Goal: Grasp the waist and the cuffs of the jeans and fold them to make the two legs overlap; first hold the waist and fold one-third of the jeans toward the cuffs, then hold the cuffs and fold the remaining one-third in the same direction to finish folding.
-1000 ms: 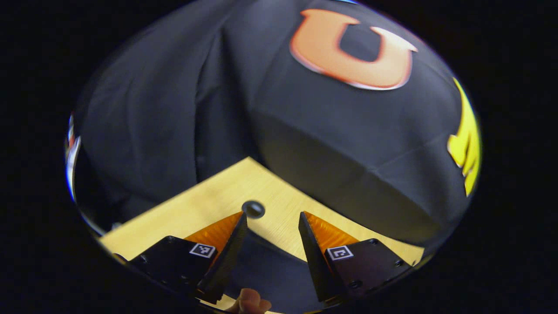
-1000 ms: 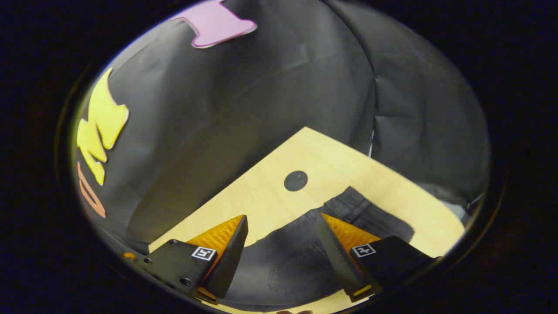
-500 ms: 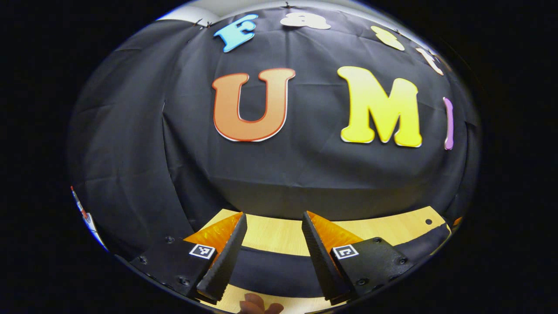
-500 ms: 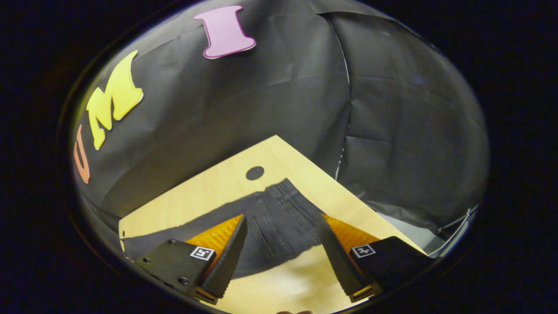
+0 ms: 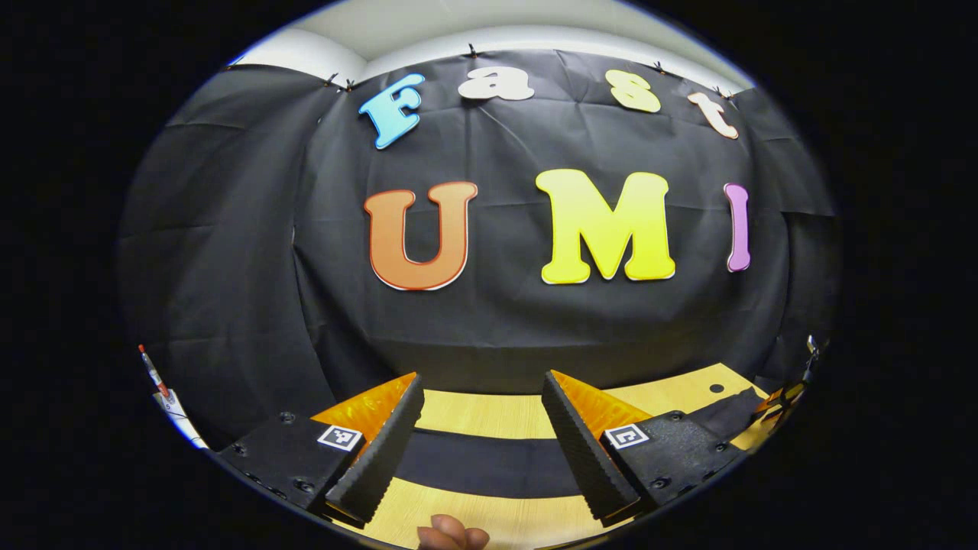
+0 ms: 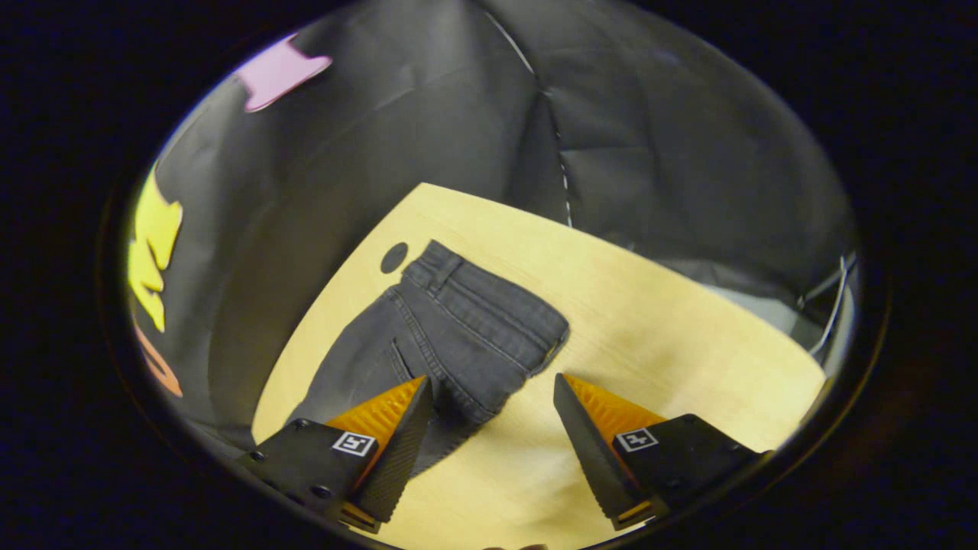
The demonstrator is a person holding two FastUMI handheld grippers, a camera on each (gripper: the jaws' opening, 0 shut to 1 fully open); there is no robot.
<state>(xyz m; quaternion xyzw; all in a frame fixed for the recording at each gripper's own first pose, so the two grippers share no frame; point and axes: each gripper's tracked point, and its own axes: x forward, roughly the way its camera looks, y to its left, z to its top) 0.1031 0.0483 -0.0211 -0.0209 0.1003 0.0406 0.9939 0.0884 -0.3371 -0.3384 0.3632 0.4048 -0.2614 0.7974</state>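
Setting: recording booth, staged for handling trials. Evidence: black cloth (image 5: 229,252) pinned up as walls on several sides, creased and hanging to table height; pale ceiling (image 5: 474,23) above the cloth's top edge; light wooden table (image 6: 657,336) with a round dark hole (image 6: 394,257) near one corner; dark jeans (image 6: 451,328) laid flat on the tabletop.
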